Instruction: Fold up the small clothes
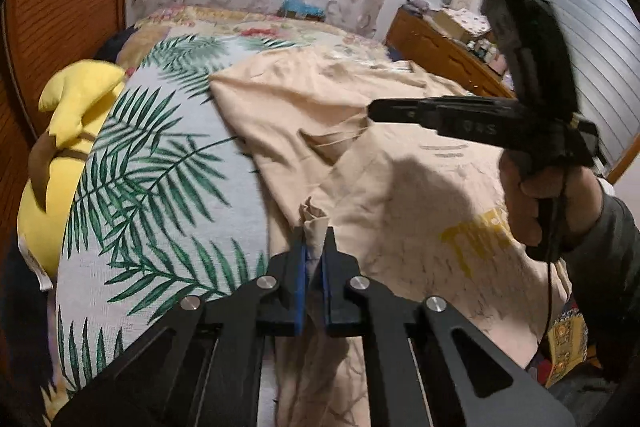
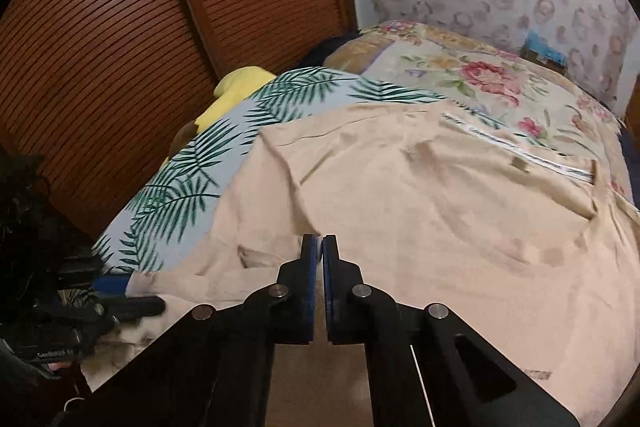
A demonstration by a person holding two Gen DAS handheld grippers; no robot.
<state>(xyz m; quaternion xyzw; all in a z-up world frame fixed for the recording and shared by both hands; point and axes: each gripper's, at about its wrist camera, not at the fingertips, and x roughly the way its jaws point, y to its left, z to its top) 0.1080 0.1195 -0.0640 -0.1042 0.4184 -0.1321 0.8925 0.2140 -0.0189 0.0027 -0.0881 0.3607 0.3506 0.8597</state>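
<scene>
A beige T-shirt (image 1: 400, 195) with yellow print lies spread over the bed, also seen in the right wrist view (image 2: 440, 227). My left gripper (image 1: 314, 241) is shut on a bunched piece of its near edge, which sticks up between the blue pads. My right gripper (image 1: 370, 111), held by a hand (image 1: 528, 203), points left over the shirt's middle. In its own view the right gripper (image 2: 320, 243) is shut on a raised fold of the cloth. The left gripper (image 2: 154, 301) shows at the lower left of that view.
The shirt rests on a palm-leaf blanket (image 1: 160, 167) over a floral bedspread (image 2: 480, 75). A yellow plush toy (image 1: 68, 147) lies at the bed's left edge, beside wooden louvred doors (image 2: 100, 47). A wooden dresser (image 1: 440, 55) stands at the far right.
</scene>
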